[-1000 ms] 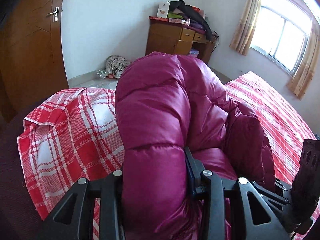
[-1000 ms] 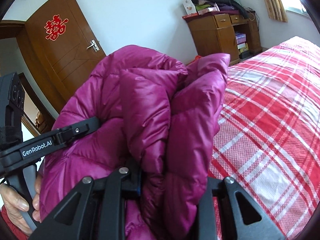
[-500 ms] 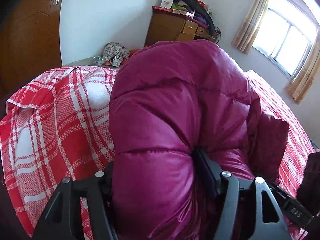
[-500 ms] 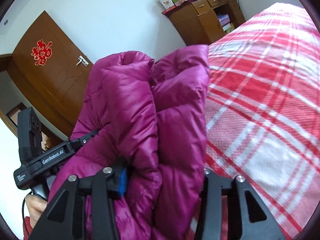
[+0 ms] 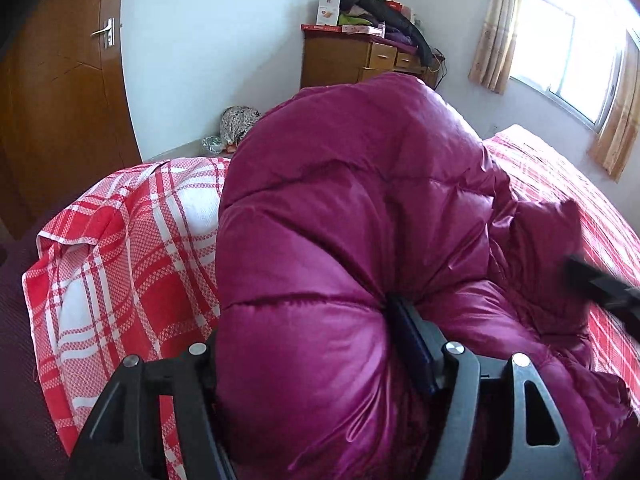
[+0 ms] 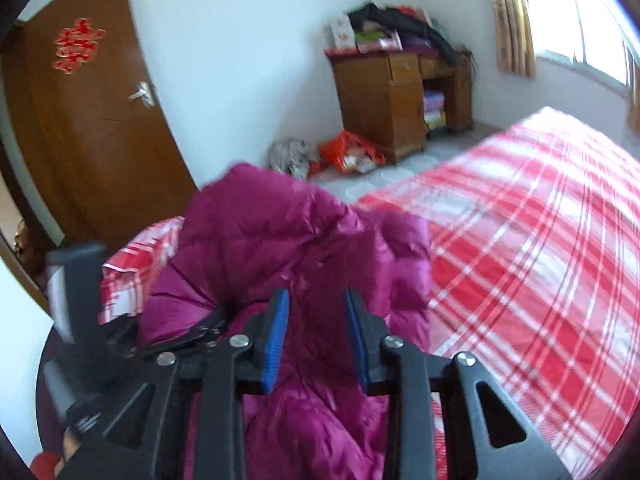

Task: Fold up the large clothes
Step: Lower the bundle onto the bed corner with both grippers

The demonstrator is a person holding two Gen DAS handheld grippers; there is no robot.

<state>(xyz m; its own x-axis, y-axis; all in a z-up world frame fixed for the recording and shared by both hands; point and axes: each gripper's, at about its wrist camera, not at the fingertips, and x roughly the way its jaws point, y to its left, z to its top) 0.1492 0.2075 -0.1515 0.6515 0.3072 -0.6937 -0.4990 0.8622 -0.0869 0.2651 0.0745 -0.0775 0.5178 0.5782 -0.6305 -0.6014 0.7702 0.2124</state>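
A magenta down jacket sits bunched into a thick roll near the corner of the bed, on the red-and-white checked sheet. The left hand-held gripper has a fat, puffy fold of the jacket wedged between its two fingers, which are forced wide by the bulk and press into it on both sides; that grip looks meant to hold the roll together so the springy filling does not push the fold back open.

The right hand-held gripper hangs just above the jacket's other side. Its blue pads face each other with a gap between them, and the jaws are closing with nothing caught in that gap; the fabric lies below and behind them, not pinched. From its camera, the left tool shows as a dark blurred shape at the lower left, buried in the jacket.

I would guess the fold is nearly made, with one hand pinning the bundle while the other is free to tuck or press a loose flap. The slick, air-filled shell will likely want to spring apart once released.

Against the far wall stand a wooden cabinet piled with clothes and a brown door.
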